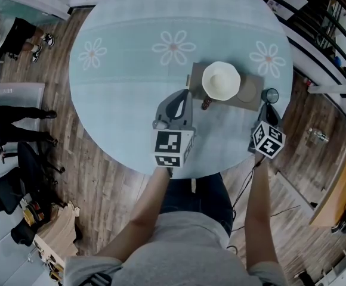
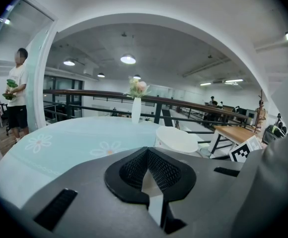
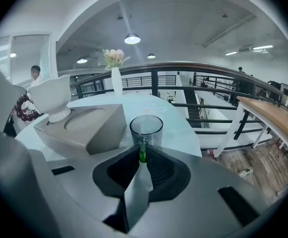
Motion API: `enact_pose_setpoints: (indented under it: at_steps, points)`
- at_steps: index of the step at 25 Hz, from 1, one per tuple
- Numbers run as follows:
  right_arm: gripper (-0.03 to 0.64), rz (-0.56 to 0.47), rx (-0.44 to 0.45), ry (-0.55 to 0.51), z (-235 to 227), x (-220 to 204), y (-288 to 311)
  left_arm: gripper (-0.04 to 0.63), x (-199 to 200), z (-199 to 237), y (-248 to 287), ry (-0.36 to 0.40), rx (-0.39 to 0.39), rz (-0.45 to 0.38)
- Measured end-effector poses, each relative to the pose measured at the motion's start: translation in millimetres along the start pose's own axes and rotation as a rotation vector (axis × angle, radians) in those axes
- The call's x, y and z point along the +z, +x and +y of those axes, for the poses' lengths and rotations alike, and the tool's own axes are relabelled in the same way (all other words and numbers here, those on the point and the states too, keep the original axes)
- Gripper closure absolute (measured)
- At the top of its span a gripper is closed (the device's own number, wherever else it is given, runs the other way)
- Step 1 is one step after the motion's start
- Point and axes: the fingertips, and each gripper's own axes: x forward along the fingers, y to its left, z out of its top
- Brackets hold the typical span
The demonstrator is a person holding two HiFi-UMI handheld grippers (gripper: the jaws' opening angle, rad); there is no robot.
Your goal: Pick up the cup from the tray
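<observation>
A clear glass cup (image 3: 146, 128) with a green handle (image 3: 142, 152) stands just right of the grey tray (image 3: 102, 130), off it. My right gripper (image 3: 142, 150) is shut on that handle. From above, the cup (image 1: 271, 95) is past the tray's (image 1: 195, 76) right end, with the right gripper (image 1: 269, 107) behind it. A white footed bowl (image 1: 221, 80) stands on the tray beside an empty round recess (image 1: 246, 90). By the tray's near left corner is my left gripper (image 1: 188, 94), its jaws shut on nothing; the bowl (image 2: 176, 139) lies ahead of it.
The round table (image 1: 125, 70) has a pale blue cloth with flower prints. A white vase with flowers (image 3: 115, 78) stands at its far side. The table edge and a railing (image 3: 203, 90) lie right of the cup. A person (image 2: 17, 93) stands off to the left.
</observation>
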Motion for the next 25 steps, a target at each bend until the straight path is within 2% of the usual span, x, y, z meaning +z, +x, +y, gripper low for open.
enact_pose_setpoints:
  at_steps: [1, 3, 5, 11, 18, 25]
  points:
    - [0.575, -0.019, 0.011, 0.011, 1.3, 2.5, -1.3, 0.588, -0.9, -0.2, -0.5, 0.000, 0.000, 0.001]
    - [0.479, -0.054, 0.025, 0.027, 4.0, 8.3, -5.7, 0.588, -2.7, 0.1, -2.0, -0.002, 0.003, 0.004]
    - [0.468, -0.072, 0.020, 0.032, 4.9, 12.9, -10.7, 0.588, -4.0, 0.3, -3.2, -0.009, 0.006, 0.004]
    - [0.466, -0.137, 0.012, 0.084, 14.2, 25.8, -42.7, 0.588, -0.6, -4.0, -7.4, -0.049, -0.019, -0.023]
    - [0.466, -0.227, 0.069, 0.127, 60.7, 36.7, -92.7, 0.589, 1.5, -11.2, -11.7, -0.076, -0.058, -0.033]
    - [0.467, -0.252, 0.138, 0.143, 92.1, 40.5, -111.9, 0.588, -1.1, -21.7, -16.2, -0.072, -0.096, -0.071]
